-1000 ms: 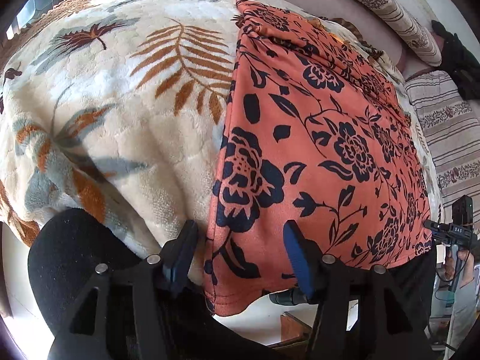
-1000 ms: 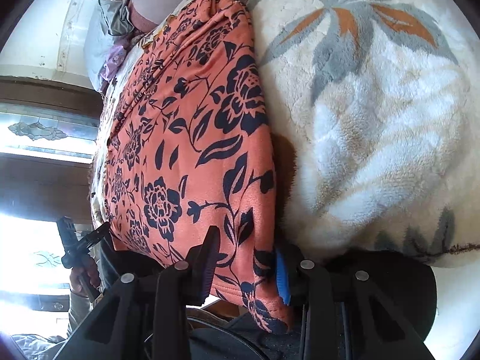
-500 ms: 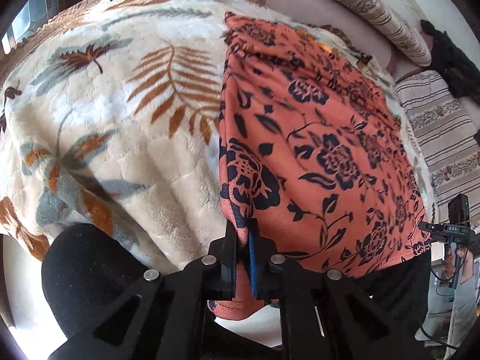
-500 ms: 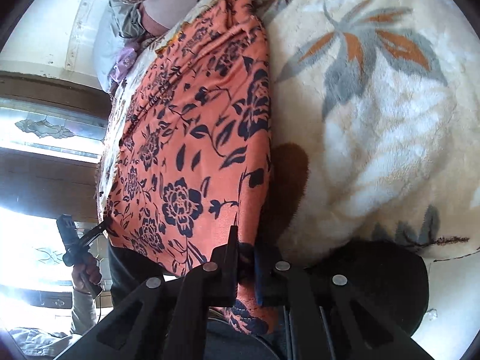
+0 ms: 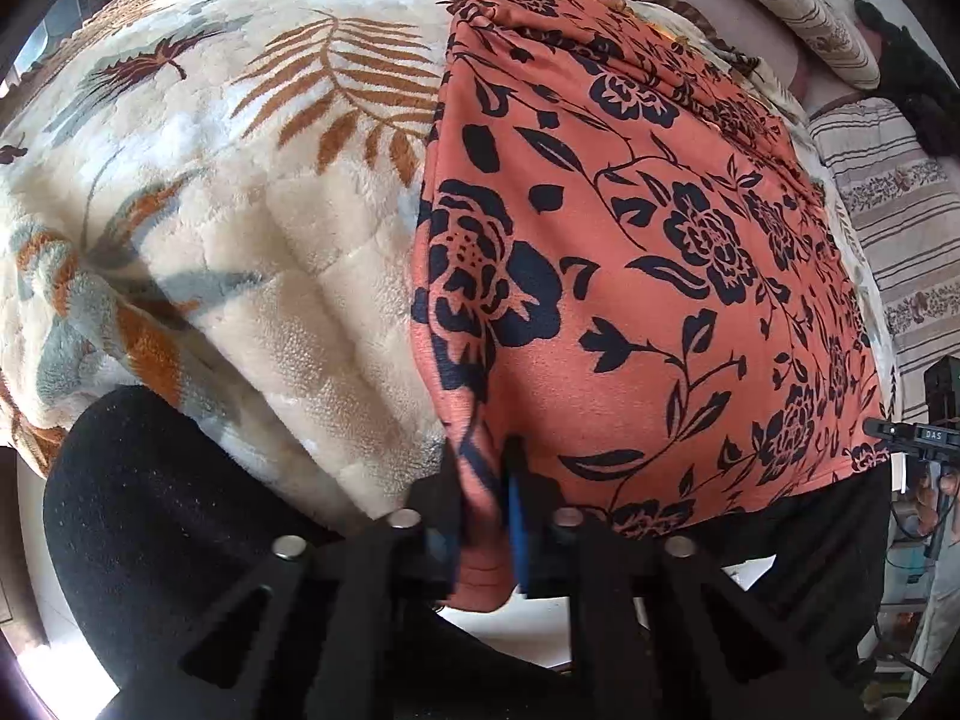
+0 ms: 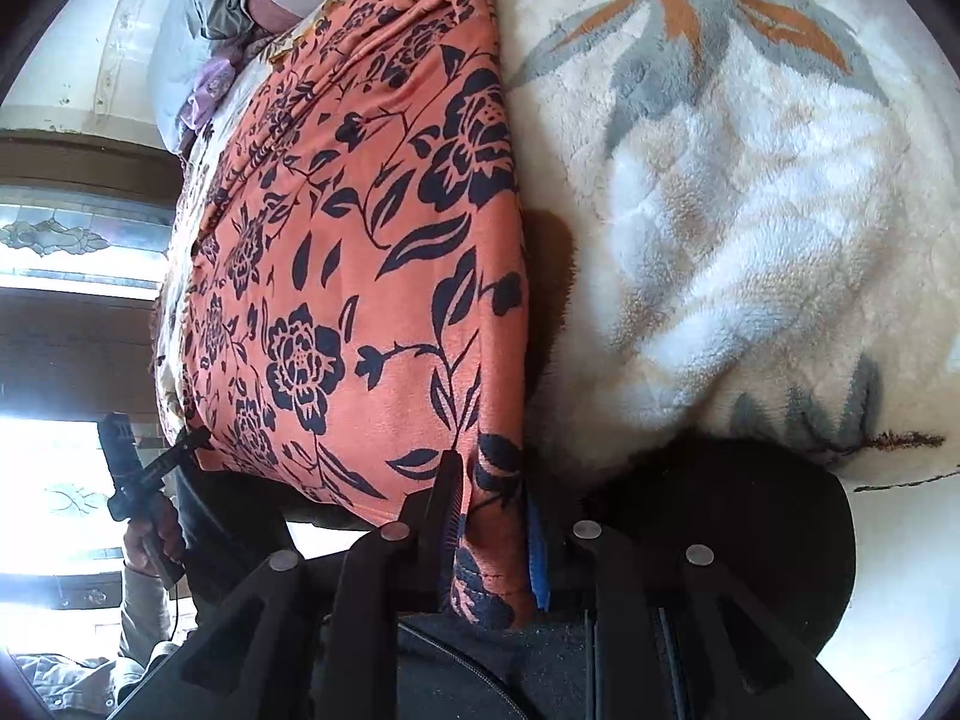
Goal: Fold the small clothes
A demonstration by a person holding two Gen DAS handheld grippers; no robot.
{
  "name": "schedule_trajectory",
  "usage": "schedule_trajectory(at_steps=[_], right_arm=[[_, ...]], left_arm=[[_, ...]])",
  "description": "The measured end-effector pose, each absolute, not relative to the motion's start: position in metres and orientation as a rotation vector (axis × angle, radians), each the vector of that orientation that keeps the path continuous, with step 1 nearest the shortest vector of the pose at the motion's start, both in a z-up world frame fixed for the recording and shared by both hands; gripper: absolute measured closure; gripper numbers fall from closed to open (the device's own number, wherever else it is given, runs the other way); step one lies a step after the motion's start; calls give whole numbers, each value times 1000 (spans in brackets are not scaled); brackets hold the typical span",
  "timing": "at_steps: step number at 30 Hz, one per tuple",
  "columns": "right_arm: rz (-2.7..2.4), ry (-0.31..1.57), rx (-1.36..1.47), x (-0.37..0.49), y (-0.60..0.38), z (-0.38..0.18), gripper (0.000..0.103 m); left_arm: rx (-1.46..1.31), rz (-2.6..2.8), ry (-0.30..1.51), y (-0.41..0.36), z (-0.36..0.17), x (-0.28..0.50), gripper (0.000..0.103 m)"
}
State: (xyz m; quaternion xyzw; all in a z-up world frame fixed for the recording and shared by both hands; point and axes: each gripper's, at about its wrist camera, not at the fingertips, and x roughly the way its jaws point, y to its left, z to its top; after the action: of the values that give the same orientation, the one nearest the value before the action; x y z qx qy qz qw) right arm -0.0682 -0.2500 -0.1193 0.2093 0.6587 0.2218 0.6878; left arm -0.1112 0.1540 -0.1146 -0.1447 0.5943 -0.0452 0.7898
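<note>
An orange garment with a black flower print lies flat on a cream leaf-patterned blanket. My left gripper is shut on the garment's near left corner at the bed's edge. In the right wrist view the same garment runs away from me, and my right gripper is shut on its near right corner. The pinched hem hangs down between the fingers in both views. The other gripper shows far off in each view, at the garment's opposite near corner.
Striped pillows and bedding lie beyond the garment on the right. A crumpled grey cloth lies at the head of the bed near a window frame. The blanket drops off at the near edge.
Both grippers went from open around the garment's near corners to shut on them. The fabric at each corner is now bunched between the fingers and slightly lifted.
</note>
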Motion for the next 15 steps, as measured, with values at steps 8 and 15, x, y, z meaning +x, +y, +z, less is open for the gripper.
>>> schedule_trajectory(at_steps=[8, 15], right_arm=[[555, 1316, 669, -76, -273, -89, 94], [565, 1153, 807, -66, -293, -65, 94]], left_arm=[[-365, -143, 1168, 165, -83, -121, 96], [-408, -183, 1047, 166, -46, -107, 96]])
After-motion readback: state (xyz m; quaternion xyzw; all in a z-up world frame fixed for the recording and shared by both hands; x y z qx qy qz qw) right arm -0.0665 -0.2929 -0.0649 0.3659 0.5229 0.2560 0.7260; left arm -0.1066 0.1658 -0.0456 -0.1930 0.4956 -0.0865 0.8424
